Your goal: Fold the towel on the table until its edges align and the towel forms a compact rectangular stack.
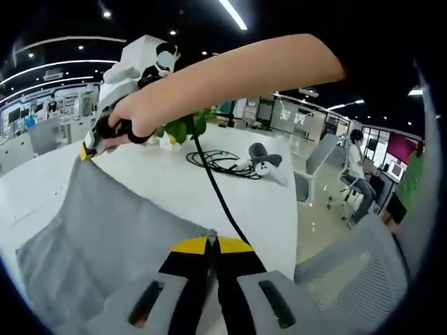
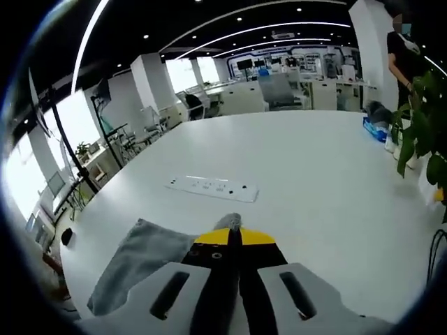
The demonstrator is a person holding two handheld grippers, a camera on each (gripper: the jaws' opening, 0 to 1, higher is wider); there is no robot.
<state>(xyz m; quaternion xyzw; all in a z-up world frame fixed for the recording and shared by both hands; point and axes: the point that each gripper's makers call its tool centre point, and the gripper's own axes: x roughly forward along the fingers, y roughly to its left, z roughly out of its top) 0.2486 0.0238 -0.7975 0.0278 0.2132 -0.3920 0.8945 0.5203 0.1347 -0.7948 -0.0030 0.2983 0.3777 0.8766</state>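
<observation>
Left gripper view, from left to right: a grey towel (image 1: 105, 237) is spread over the white table (image 1: 174, 181), one corner drawn up taut at upper left, where it is pinched by the right gripper (image 1: 89, 148) held in a person's hand (image 1: 136, 118). At bottom centre the left gripper (image 1: 211, 244) is closed on the towel's near edge, its yellow-tipped jaws pressed together. A black cable (image 1: 216, 192) is seen running from the hand down toward this gripper. A potted plant (image 1: 183, 127) stands behind the hand, and a coil of black cable (image 1: 216, 164) lies beside white controllers (image 1: 269, 167), possibly headset accessories. A seated person (image 1: 356, 171) is visible at far right.

Right gripper view: the towel (image 2: 136, 262) hangs slack at lower left, a fold of it clamped between the closed jaws of the right gripper (image 2: 234, 237). A white power strip (image 2: 213, 187) lies farther off on the table (image 2: 314, 174). Plant leaves (image 2: 422, 115) appear at the right edge.
</observation>
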